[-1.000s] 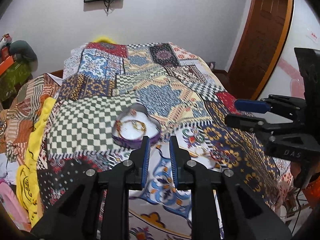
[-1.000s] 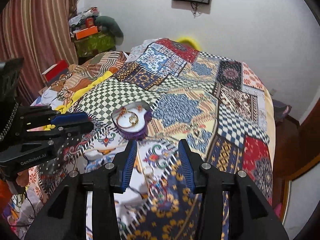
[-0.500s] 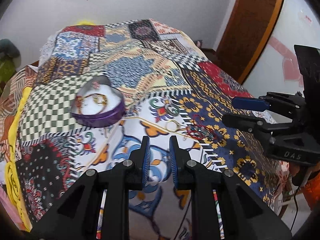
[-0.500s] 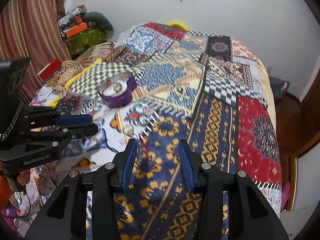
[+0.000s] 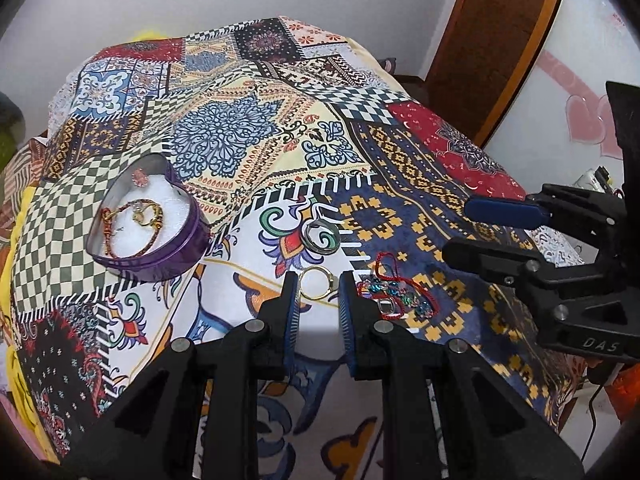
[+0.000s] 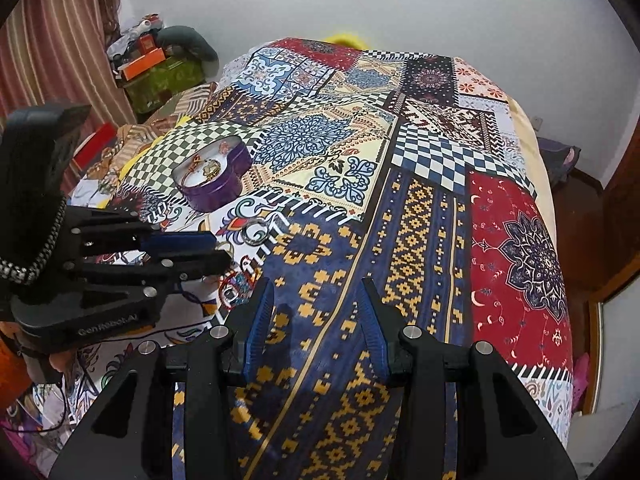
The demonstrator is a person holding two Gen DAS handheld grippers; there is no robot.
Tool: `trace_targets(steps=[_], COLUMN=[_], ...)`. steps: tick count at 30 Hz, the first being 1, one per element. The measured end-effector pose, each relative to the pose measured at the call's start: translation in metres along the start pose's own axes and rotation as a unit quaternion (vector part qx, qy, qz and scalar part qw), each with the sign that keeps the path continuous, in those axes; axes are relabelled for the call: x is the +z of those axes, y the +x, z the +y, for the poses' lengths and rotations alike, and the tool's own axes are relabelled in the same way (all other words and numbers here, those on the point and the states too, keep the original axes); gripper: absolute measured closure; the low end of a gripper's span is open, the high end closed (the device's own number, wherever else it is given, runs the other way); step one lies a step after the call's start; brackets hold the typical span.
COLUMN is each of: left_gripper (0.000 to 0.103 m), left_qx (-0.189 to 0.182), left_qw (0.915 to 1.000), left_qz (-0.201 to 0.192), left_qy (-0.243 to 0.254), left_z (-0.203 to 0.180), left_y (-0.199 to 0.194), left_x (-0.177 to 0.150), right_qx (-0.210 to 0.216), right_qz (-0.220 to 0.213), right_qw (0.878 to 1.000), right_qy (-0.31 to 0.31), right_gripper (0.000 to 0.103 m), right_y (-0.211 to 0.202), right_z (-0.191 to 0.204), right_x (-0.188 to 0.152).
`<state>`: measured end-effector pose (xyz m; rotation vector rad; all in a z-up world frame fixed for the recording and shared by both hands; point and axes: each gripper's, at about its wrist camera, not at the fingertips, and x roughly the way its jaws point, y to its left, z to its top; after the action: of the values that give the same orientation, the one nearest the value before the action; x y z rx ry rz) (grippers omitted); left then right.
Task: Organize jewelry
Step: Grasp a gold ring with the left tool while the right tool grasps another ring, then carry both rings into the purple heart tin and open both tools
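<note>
A heart-shaped purple tin [image 5: 160,265] [image 6: 216,191] lies open on the patchwork bedspread, with a gold bangle [image 5: 149,213] and a red cord bracelet inside. A small gold ring [image 5: 316,299] lies on the cloth between the tips of my left gripper [image 5: 319,279] [image 6: 222,249]; its jaws are opening and the pads do not press on the ring. A silver ring [image 5: 308,237] [image 6: 245,236] lies just beyond. A red-thread bracelet with blue stones [image 5: 394,294] [image 6: 236,284] sits right of the left fingers. My right gripper [image 6: 315,286] [image 5: 456,226] hangs open and empty over the blue-and-yellow patch.
The bed's right edge drops to a wooden floor [image 6: 576,200] and a brown door [image 5: 496,40]. Boxes and clutter [image 6: 156,60] stand by a striped curtain at the far left. A yellow cloth [image 5: 12,280] lies along the bed's left side.
My left gripper has come down and to the right, from the tin to the loose rings, and its jaws have parted a little. The right gripper sank over the blue patch.
</note>
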<state>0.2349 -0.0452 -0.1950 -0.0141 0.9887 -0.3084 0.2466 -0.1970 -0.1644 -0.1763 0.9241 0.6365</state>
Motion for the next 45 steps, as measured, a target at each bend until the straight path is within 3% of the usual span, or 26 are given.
trace_targets(steps=[6,12,28,34,40,45], left_gripper=[0.079,0.083,0.083,0.083,0.083,0.083], left_qx=[-0.002,-0.014,0.016,0.018,0.019,0.018], left_qw=[1.0000,0.9998,0.9981,0.9977,0.9974,0.9969], left_qz=[-0.004,-0.008,-0.048,-0.051,-0.054,-0.058], left_qy=[0.001,-0.010,-0.036,-0.041,-0.043,-0.049], left_z=[0.001,0.007,0.038,0.045,0.046,0.048], left_y=[0.004,0.005,-0.023,-0.024,-0.024,-0.028], left_x=[0.000,-0.001,-0.008,-0.011,-0.012,-0.011], right_qx=[0.005,0.011,0.040,0.033,0.036,0.036], right_qz=[0.000,-0.002,0.024,0.037,0.046,0.037], right_qw=[1.000,1.000,0.997,0.996,0.996,0.997], right_qy=[-0.001,-0.004,-0.055,-0.072,-0.067,-0.063], right_gripper=[0.064,0.064,0.064,0.064,0.083,0.083], right_y=[0.005,0.009,0.043,0.055,0.061,0.055], right_z=[0.000,0.001,0.035,0.042,0.037,0.038], right_x=[0.004,0.013,0.035,0.035,0.037,0.037])
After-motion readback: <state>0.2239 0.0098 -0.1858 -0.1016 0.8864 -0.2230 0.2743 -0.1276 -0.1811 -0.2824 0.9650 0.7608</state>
